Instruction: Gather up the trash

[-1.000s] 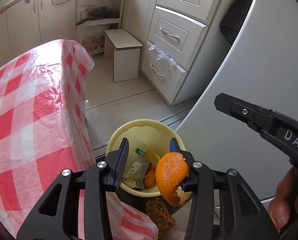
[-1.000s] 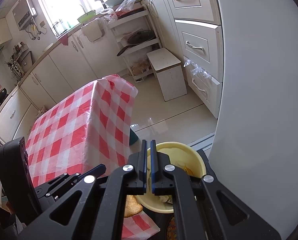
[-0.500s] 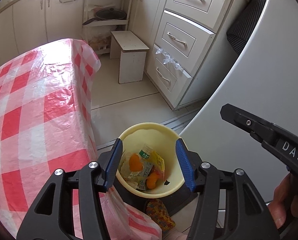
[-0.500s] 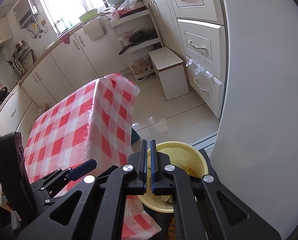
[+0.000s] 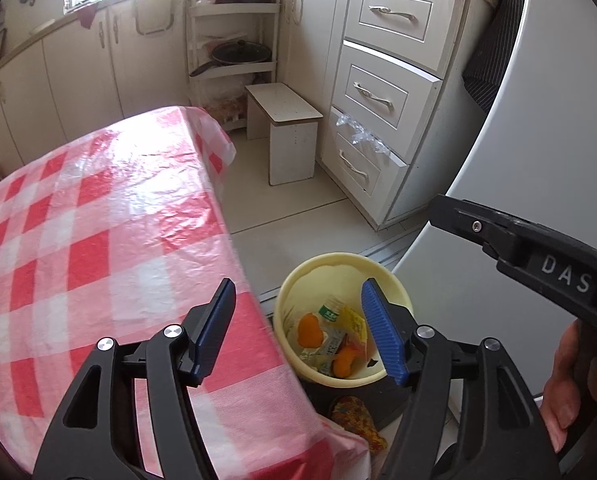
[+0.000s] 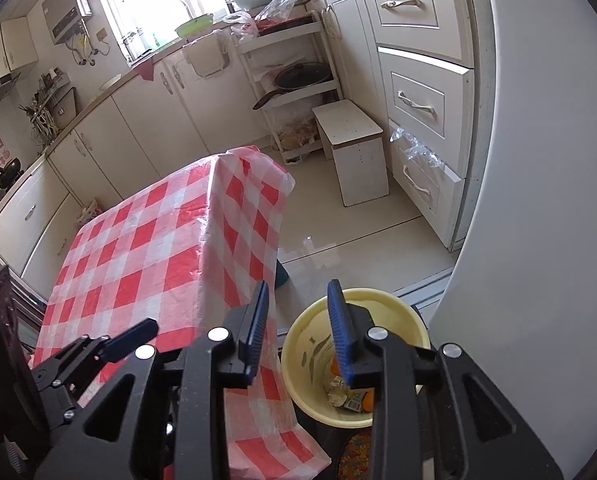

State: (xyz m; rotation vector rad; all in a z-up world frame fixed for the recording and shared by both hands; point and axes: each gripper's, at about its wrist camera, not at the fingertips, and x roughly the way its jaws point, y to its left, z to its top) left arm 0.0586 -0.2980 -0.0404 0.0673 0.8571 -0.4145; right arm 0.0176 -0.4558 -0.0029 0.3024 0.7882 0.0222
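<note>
A pale yellow bin (image 5: 294, 280) stands on the floor beside the table, also in the right wrist view (image 6: 382, 300). It holds orange peel (image 5: 310, 334), a second orange piece (image 5: 344, 364) and crumpled wrappers (image 5: 352, 322). My left gripper (image 5: 298, 330) is open and empty, above the table's edge and the bin. My right gripper (image 6: 298, 332) is open and empty, above the bin's near-left rim. The right gripper's body (image 5: 538, 264) shows at the right of the left wrist view.
A table with a red-and-white checked plastic cloth (image 5: 98, 220) fills the left. A white fridge side (image 5: 518, 160) stands close on the right. A small white stool (image 5: 286, 132), drawers (image 5: 382, 100) and a rack with a pan (image 5: 238, 54) lie beyond.
My left gripper let go of the orange peel, which now lies in the bin, then opened wider and drew back over the table edge. My right gripper went from shut to open.
</note>
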